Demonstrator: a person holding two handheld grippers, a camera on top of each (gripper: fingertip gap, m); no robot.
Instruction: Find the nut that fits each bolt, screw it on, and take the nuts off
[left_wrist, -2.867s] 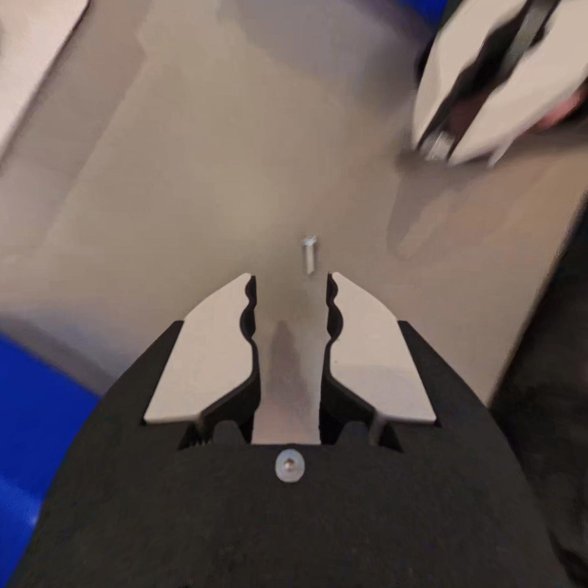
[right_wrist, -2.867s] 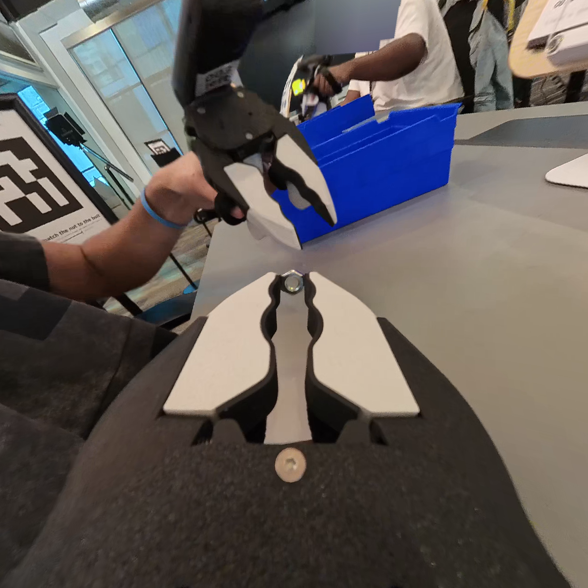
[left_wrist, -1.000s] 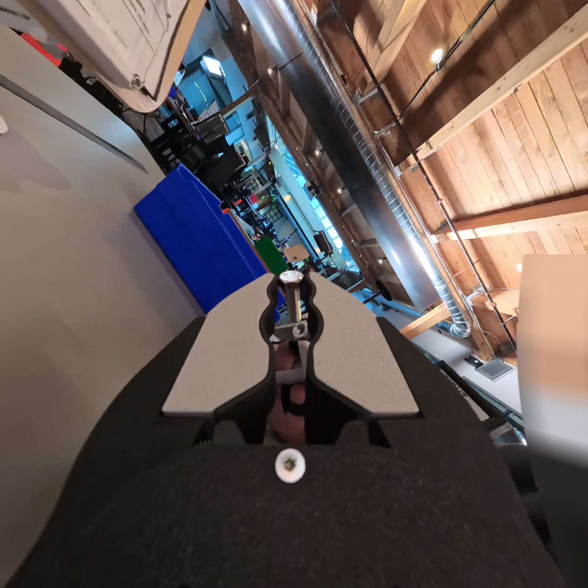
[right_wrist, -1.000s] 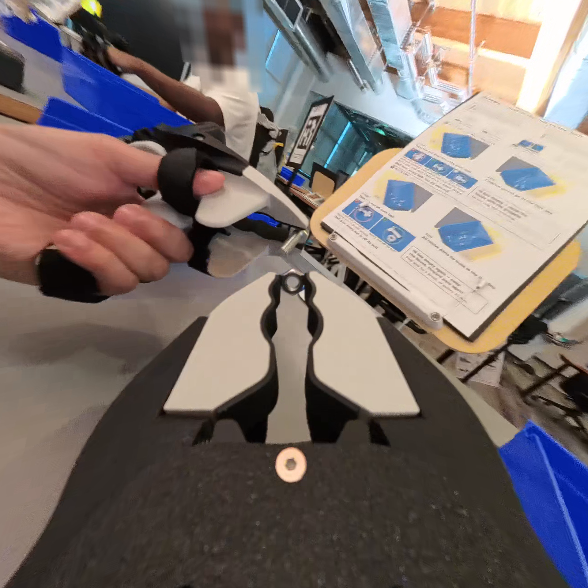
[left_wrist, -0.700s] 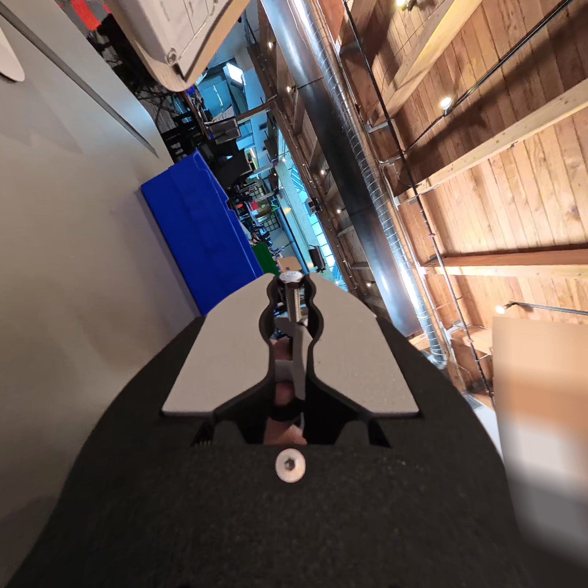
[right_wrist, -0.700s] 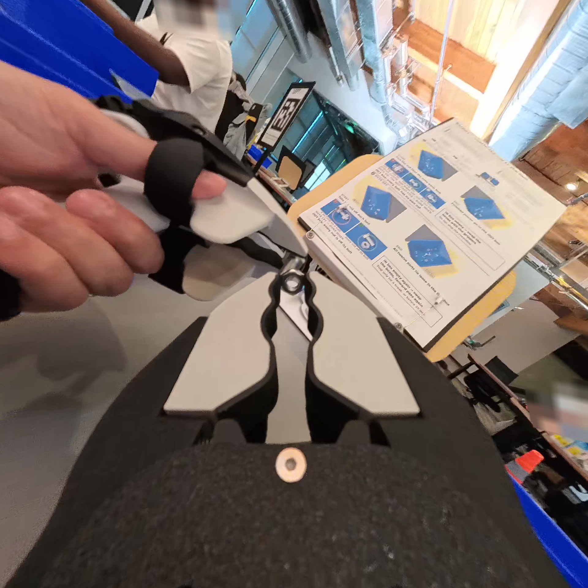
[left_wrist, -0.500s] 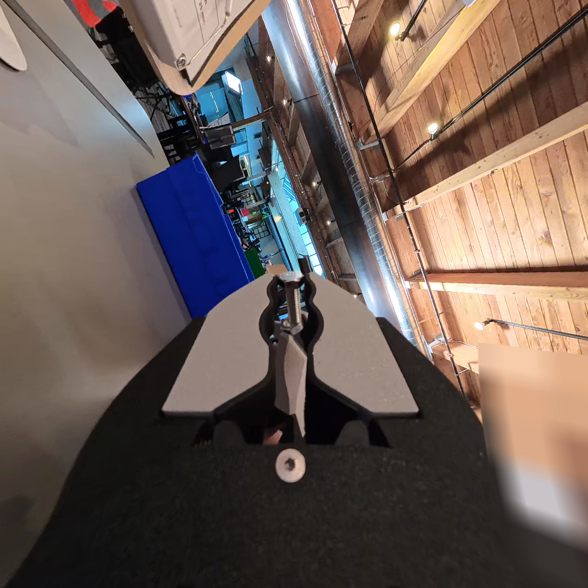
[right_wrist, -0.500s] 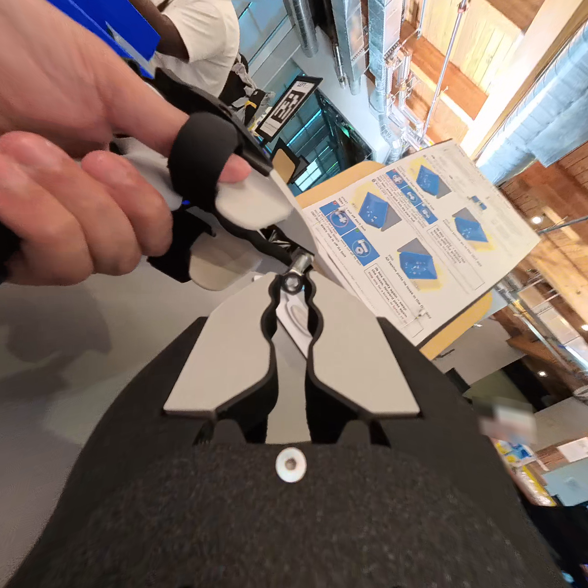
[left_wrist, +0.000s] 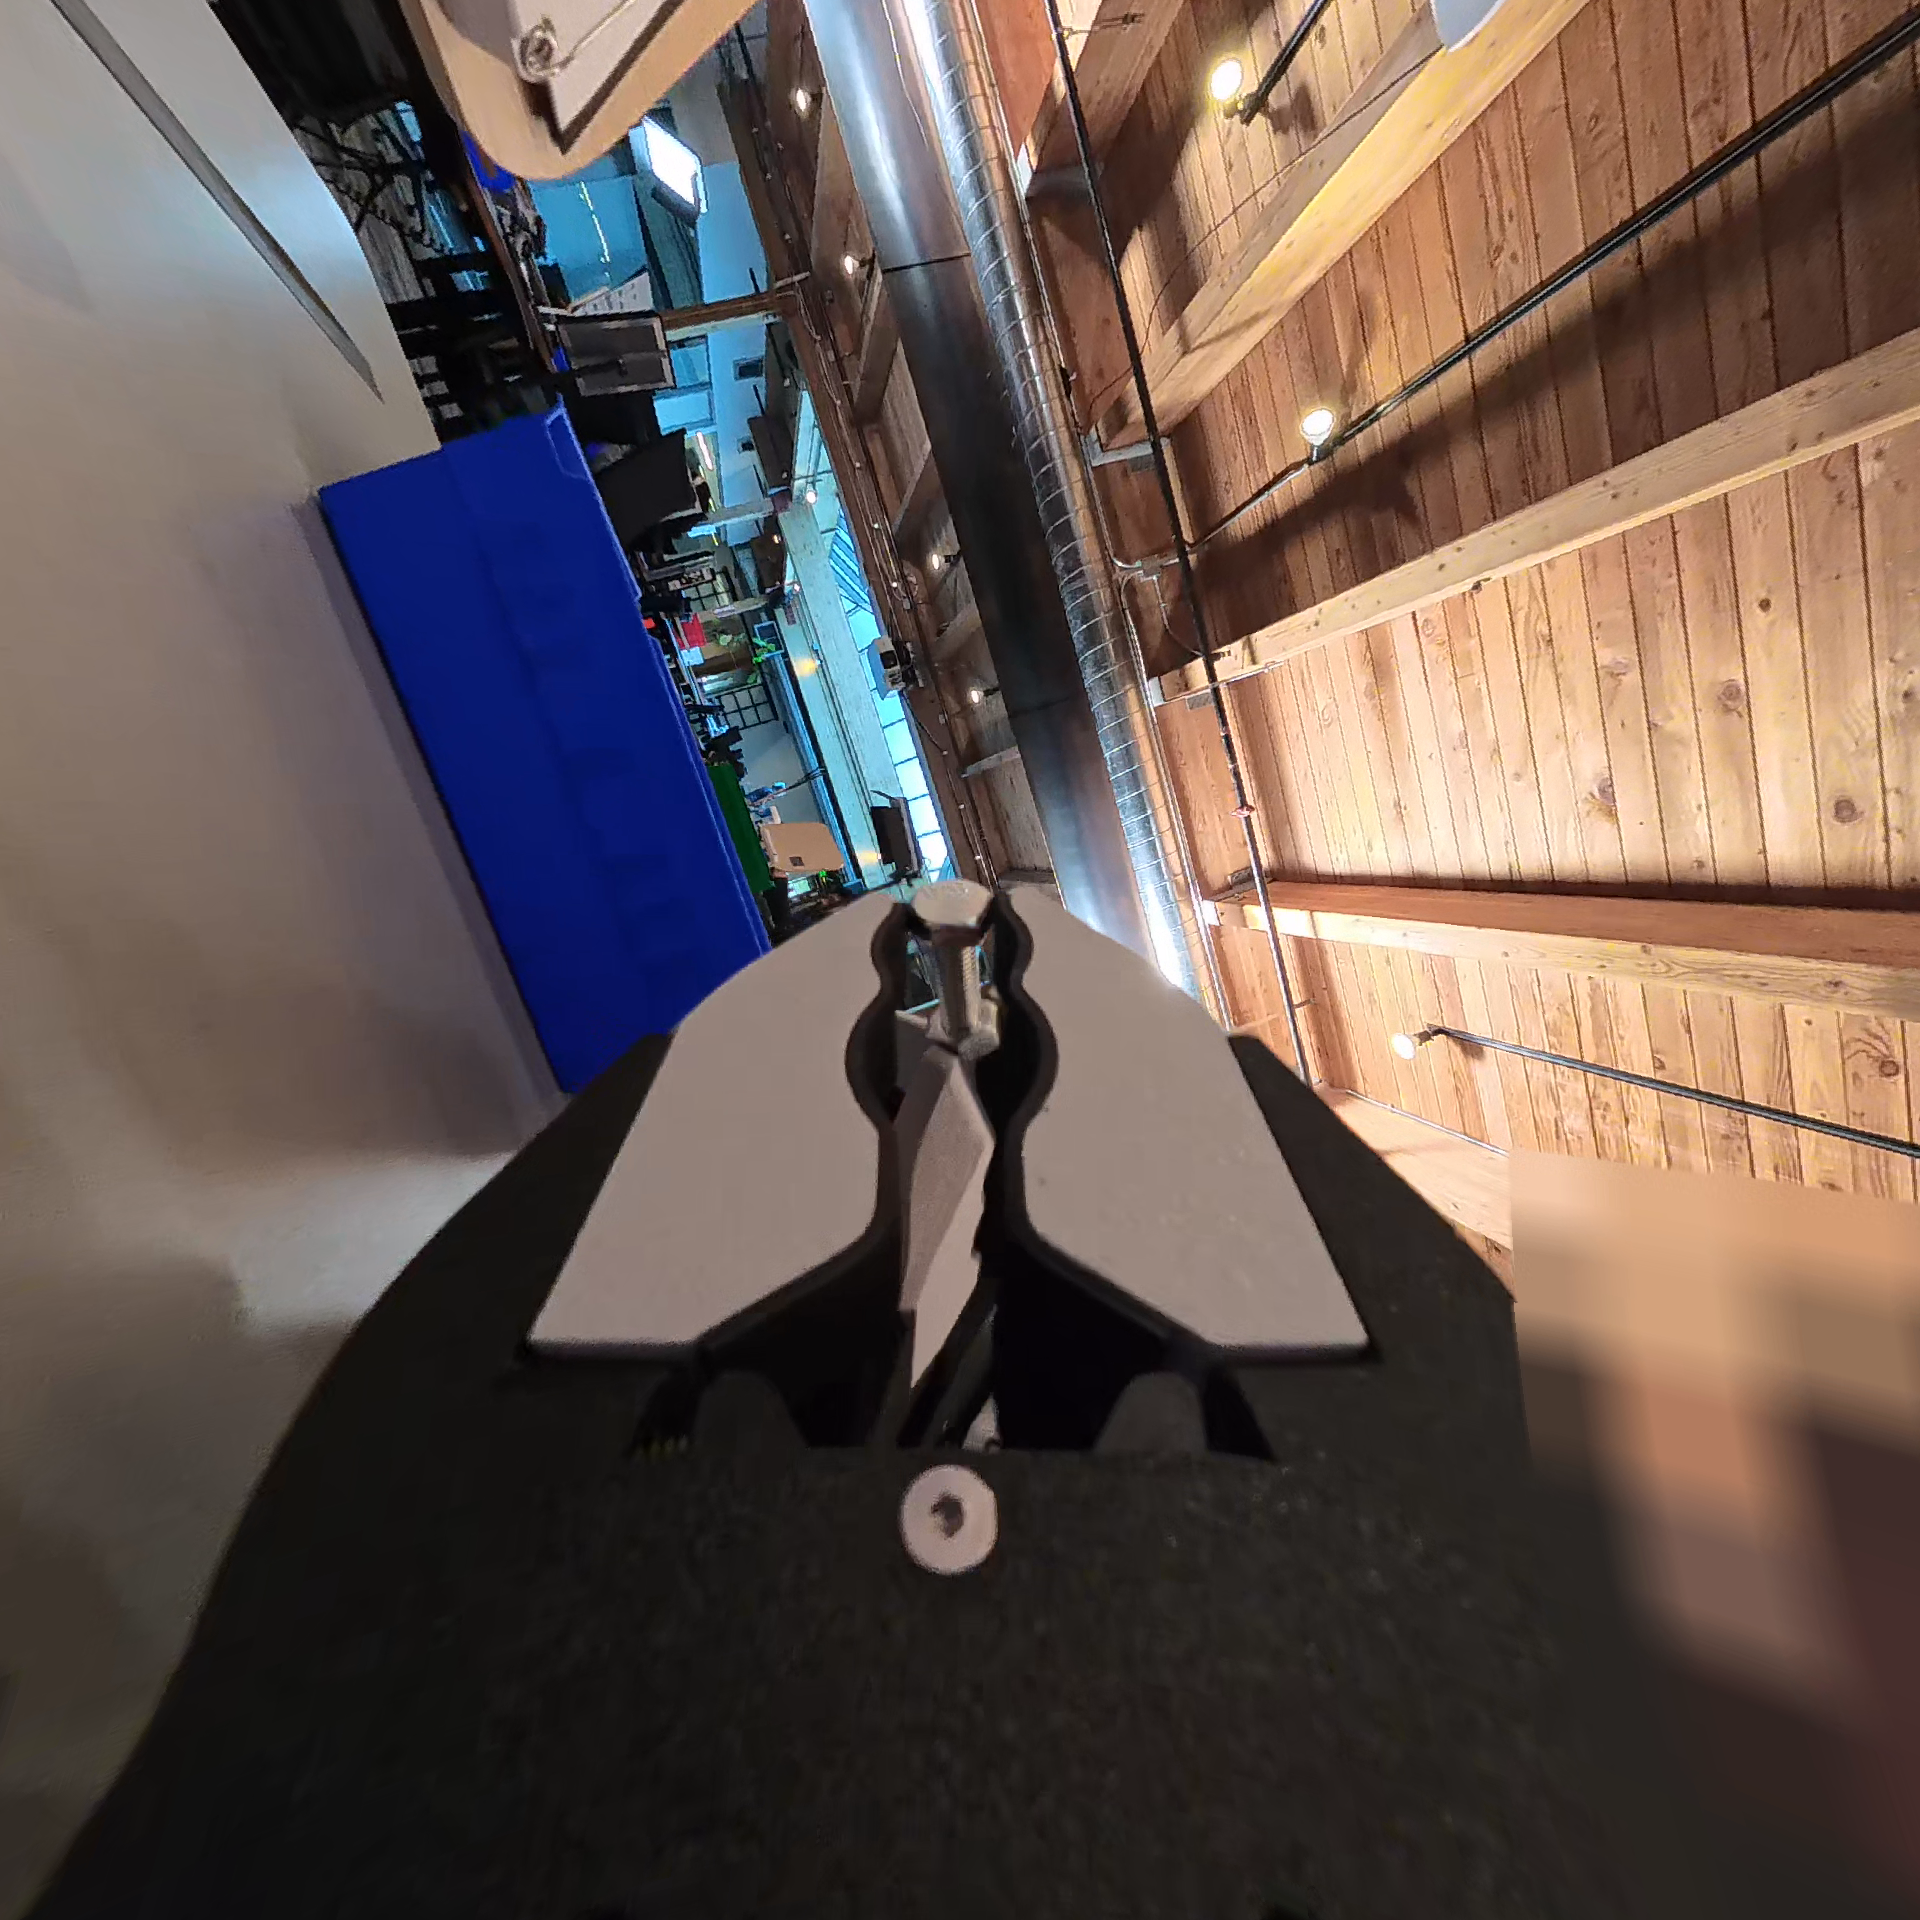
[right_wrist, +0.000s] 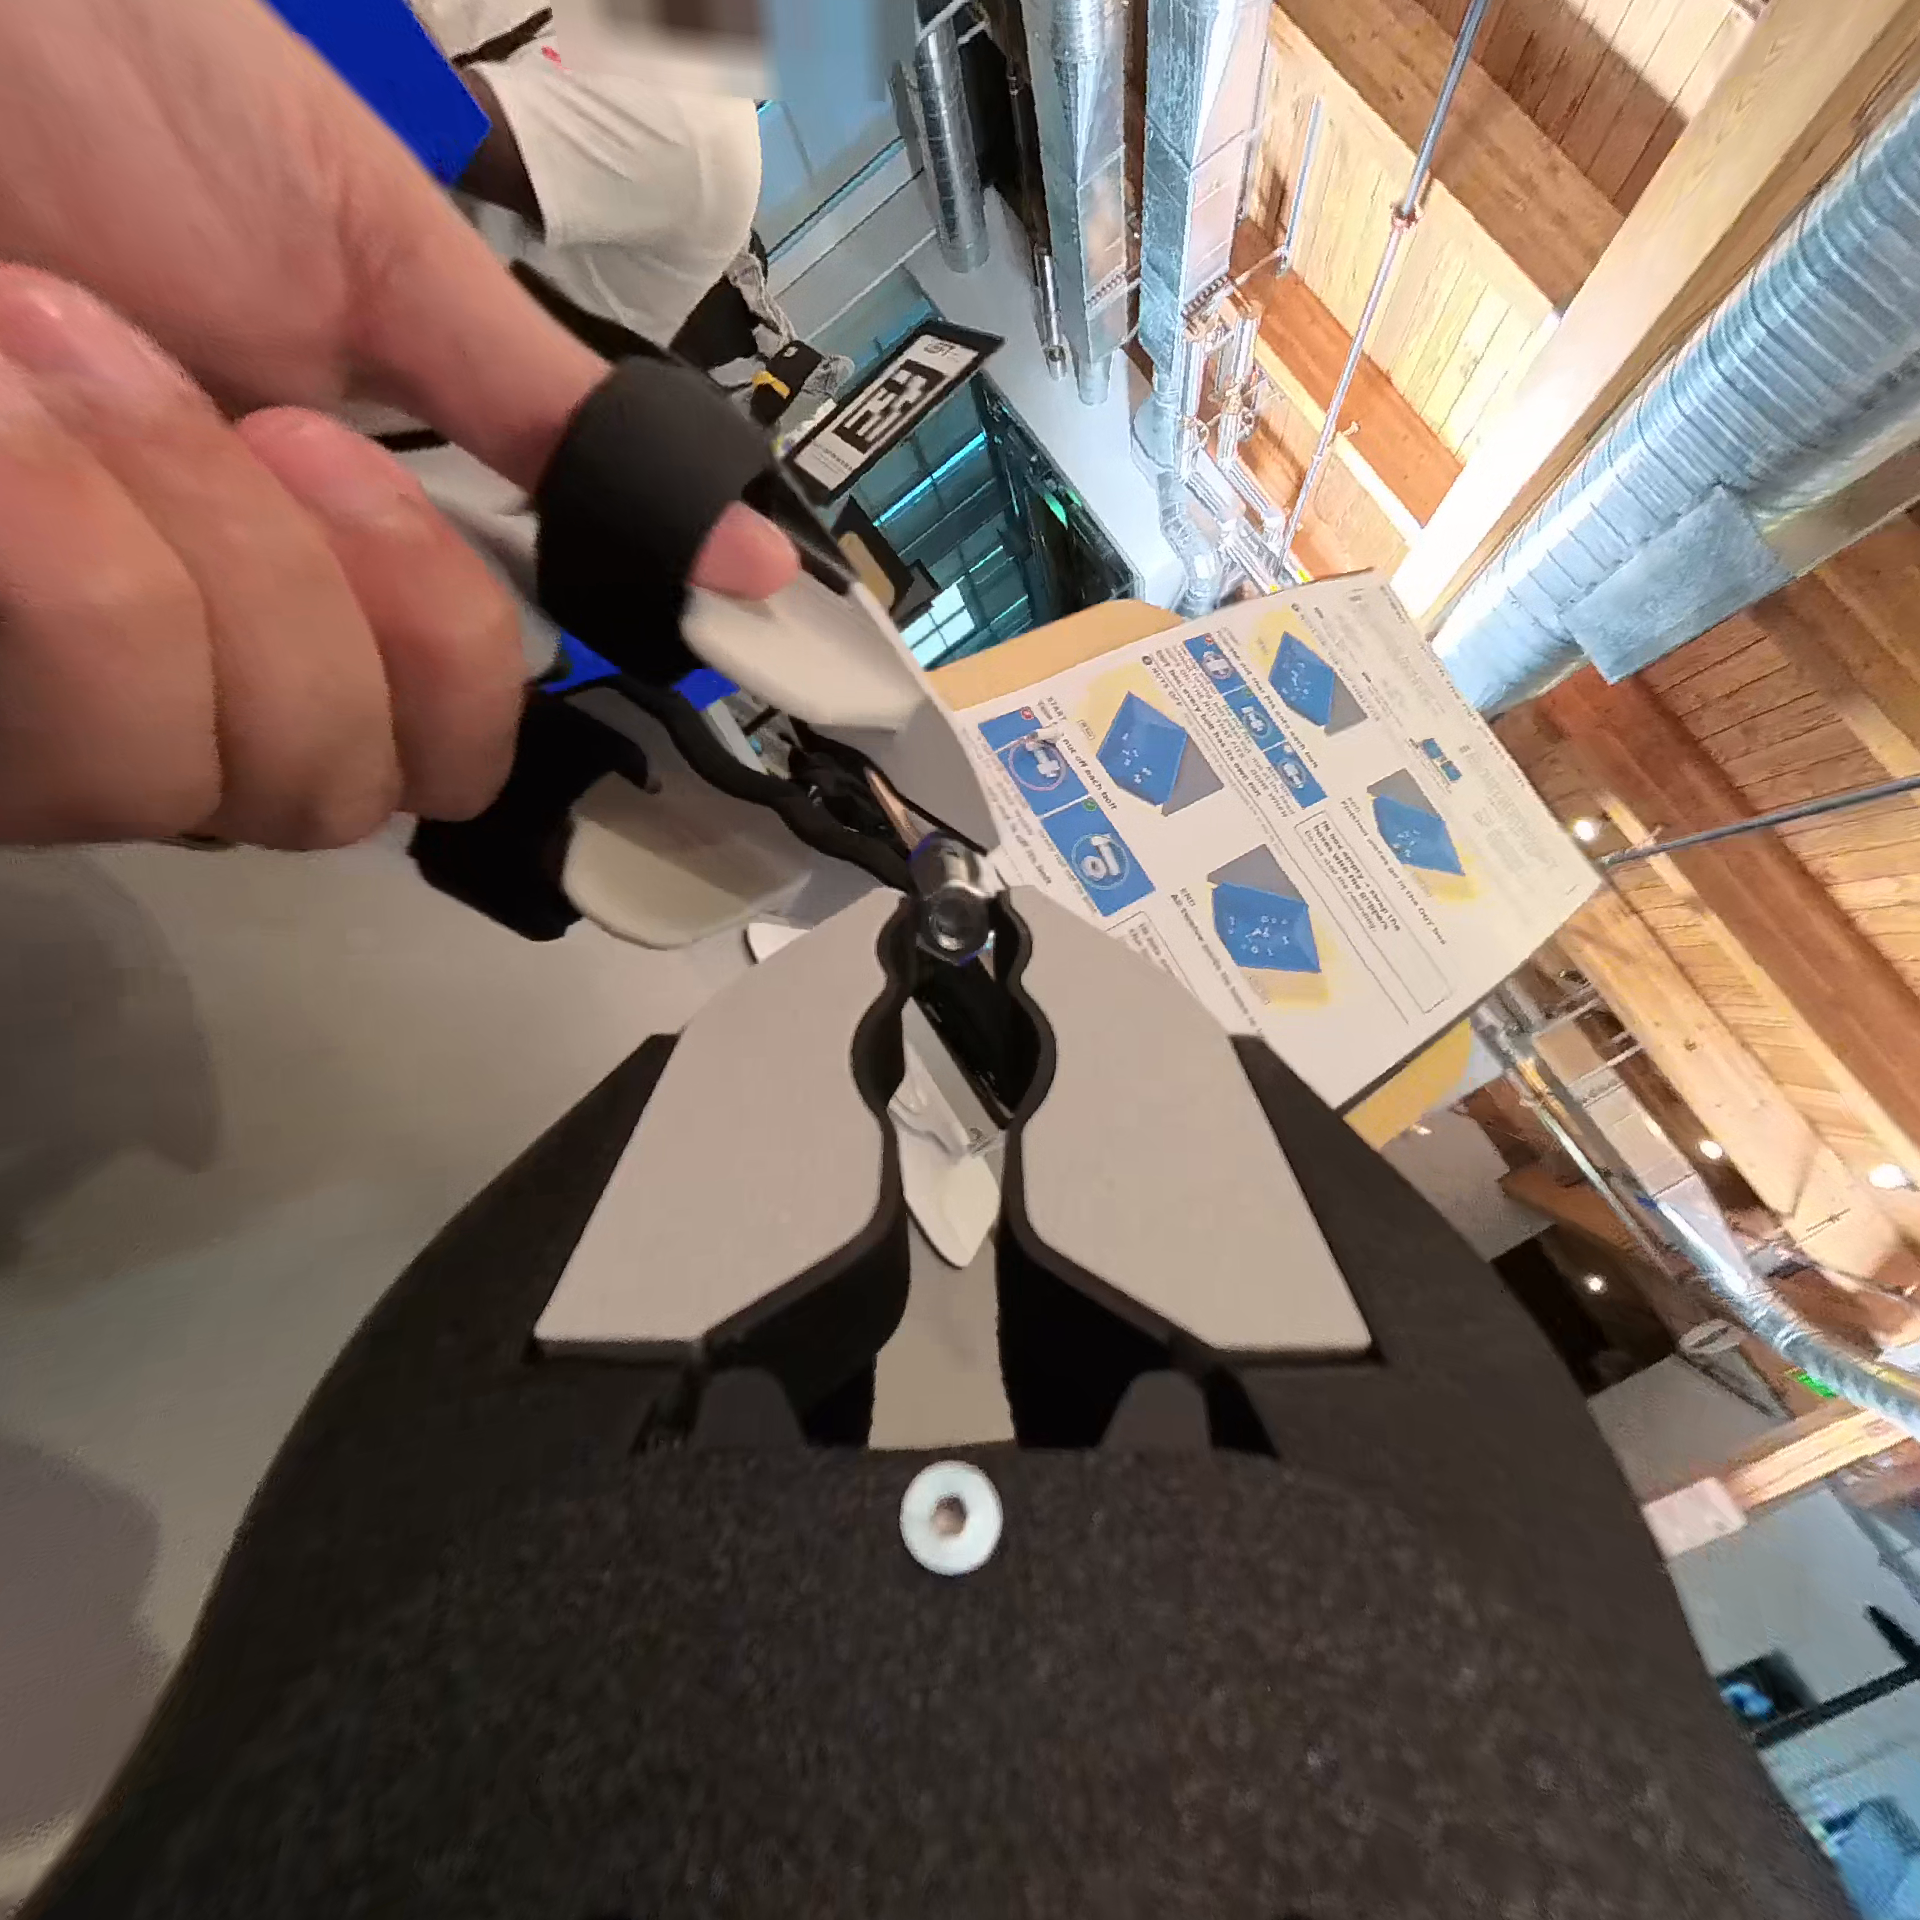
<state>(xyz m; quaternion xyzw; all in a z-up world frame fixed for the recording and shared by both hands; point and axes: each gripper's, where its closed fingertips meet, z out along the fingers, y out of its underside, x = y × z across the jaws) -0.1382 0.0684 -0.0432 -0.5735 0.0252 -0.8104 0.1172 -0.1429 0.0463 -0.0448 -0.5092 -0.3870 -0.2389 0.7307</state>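
Note:
My left gripper is shut on the hex head of a silver bolt, whose threaded shank points back toward the camera. A grey finger of the other gripper meets the shank's end. My right gripper is shut on a silver nut at its tips. The nut sits at the end of the bolt, which the left gripper holds in a person's hand at upper left. Both grippers are raised above the grey table.
A blue bin stands on the table at the left of the left wrist view. A round wooden board with an instruction sheet stands behind the grippers. A person in a white shirt is in the background. Wooden ceiling and metal ducts are overhead. Less than 4 cm separates the two grippers' tips.
Both grippers have rolled and tilted upward, with more ceiling in view. The right gripper's nut has come onto the end of the bolt, and the right finger now crosses the left view's jaw gap.

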